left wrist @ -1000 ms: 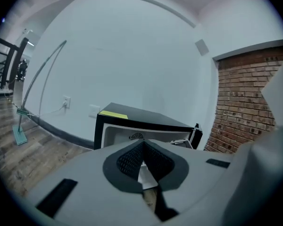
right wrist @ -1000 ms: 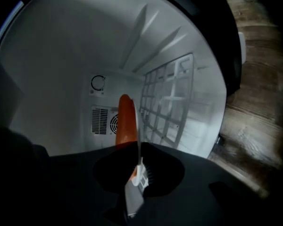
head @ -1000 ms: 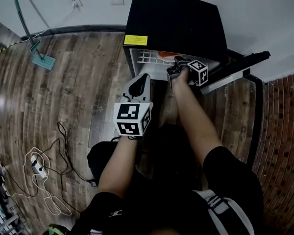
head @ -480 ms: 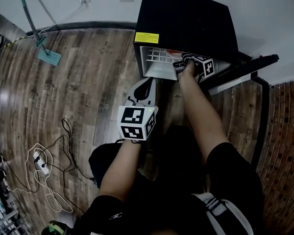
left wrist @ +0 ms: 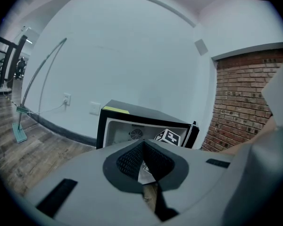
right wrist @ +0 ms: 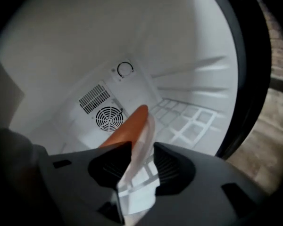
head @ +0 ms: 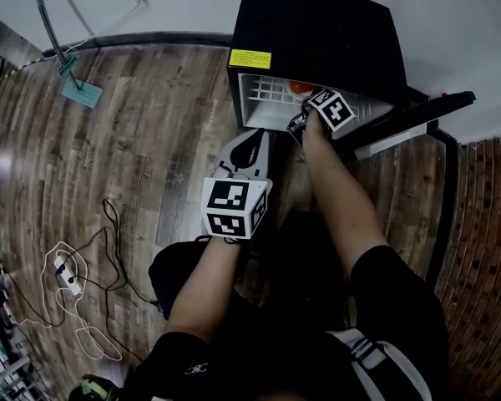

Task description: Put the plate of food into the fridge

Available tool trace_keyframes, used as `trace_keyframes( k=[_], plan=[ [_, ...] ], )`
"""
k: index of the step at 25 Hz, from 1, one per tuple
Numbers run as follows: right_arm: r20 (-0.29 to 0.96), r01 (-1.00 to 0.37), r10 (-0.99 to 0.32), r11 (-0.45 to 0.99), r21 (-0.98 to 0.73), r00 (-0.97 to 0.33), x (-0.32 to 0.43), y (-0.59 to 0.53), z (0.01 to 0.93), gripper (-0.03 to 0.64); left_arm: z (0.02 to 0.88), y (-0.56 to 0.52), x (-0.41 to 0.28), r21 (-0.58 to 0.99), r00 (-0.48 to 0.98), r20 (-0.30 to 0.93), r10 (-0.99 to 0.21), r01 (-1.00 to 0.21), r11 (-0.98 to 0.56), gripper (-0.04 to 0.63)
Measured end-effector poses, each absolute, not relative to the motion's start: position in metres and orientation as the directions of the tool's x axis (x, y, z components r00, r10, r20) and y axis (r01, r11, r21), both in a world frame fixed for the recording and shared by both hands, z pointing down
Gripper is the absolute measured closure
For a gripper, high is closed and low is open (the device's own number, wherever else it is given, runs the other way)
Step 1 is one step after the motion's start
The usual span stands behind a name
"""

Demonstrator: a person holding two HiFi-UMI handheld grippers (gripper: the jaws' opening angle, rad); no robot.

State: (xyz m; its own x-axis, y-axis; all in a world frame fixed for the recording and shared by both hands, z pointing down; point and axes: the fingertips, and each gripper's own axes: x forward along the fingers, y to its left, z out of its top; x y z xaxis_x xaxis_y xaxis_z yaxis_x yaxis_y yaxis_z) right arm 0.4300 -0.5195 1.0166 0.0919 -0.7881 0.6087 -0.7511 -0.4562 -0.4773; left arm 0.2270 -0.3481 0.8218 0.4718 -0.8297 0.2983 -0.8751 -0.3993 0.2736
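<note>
Plate (right wrist: 142, 147) of food is shown inside the fridge (head: 317, 32), rim between the right gripper's (right wrist: 141, 166) opening jaws, no longer clamped. Left gripper (left wrist: 144, 161) is held outside, jaws pressed together, empty. Right jaws should be spread fully & drawn straight back w/o snagging the rim.

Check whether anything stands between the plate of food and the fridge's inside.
Nothing visible does. The fridge door stands open, and the plate with its orange food is already inside, over the wire shelf. The right gripper has its jaws opening, the plate's rim between them.
</note>
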Motion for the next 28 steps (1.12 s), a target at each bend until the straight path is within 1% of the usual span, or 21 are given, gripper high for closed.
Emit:
trace_keyframes(
  k=[1,2,3,4,6,7,9,14,18,20,24,26,28],
  plan=[
    [0.601,-0.764,-0.790,-0.461,-0.452,0.121,0.433,-0.518,1.015,0.467,0.821,-0.348,0.227,0.274,0.473,0.297,-0.830,-0.874,-0.400,0.597],
    [0.591,-0.770,-0.793,-0.468,-0.433,0.149,0.436,-0.517,1.012,0.461,0.821,-0.347,0.228,0.274,0.475,0.297,-0.829,-0.874,-0.403,0.597],
    [0.578,-0.773,-0.798,-0.474,-0.423,0.173,0.439,-0.516,1.009,0.405,0.821,-0.346,0.229,0.273,0.477,0.297,-0.827,-0.872,-0.406,0.597],
    [0.564,-0.771,-0.804,-0.476,-0.423,0.187,0.442,-0.515,1.006,0.390,0.821,-0.346,0.231,0.271,0.480,0.299,-0.825,-0.871,-0.409,0.597],
    [0.539,-0.764,-0.824,-0.460,-0.452,0.177,0.445,-0.513,1.000,0.390,0.823,-0.345,0.233,0.269,0.483,0.303,-0.821,-0.870,-0.413,0.597],
    [0.527,-0.764,-0.835,-0.441,-0.470,0.158,0.445,-0.510,0.997,0.418,0.823,-0.345,0.234,0.268,0.485,0.305,-0.820,-0.870,-0.415,0.597],
    [0.509,-0.785,-0.855,-0.379,-0.489,0.096,0.439,-0.501,0.989,0.593,0.825,-0.346,0.235,0.266,0.487,0.308,-0.817,-0.869,-0.417,0.597],
    [0.429,-0.901,-0.901,-0.133,-0.412,-0.063,0.414,-0.462,0.958,0.603,0.828,-0.351,0.243,0.267,0.497,0.311,-0.810,-0.864,-0.428,0.597],
    [0.368,-0.954,-0.917,0.038,-0.297,-0.151,0.400,-0.417,0.927,0.604,0.826,-0.359,0.254,0.248,0.514,0.318,-0.797,-0.856,-0.454,0.598],
    [0.355,-0.965,-0.918,0.091,-0.248,-0.178,0.398,-0.397,0.910,0.603,0.817,-0.364,0.259,0.231,0.526,0.309,-0.792,-0.850,-0.474,0.597],
    [0.320,-0.965,-0.922,0.153,-0.211,-0.217,0.399,-0.374,0.873,0.603,0.791,-0.381,0.253,0.150,0.527,0.297,-0.796,-0.849,-0.507,0.598],
    [0.294,-0.965,-0.927,0.179,-0.194,-0.231,0.401,-0.371,0.850,0.603,0.774,-0.390,0.243,0.143,0.520,0.285,-0.805,-0.854,-0.501,0.598],
    [0.271,-0.961,-0.931,0.196,-0.193,-0.244,0.402,-0.369,0.828,0.604,0.761,-0.398,0.233,0.103,0.492,0.286,-0.822,-0.869,-0.484,0.598]
  ],
)
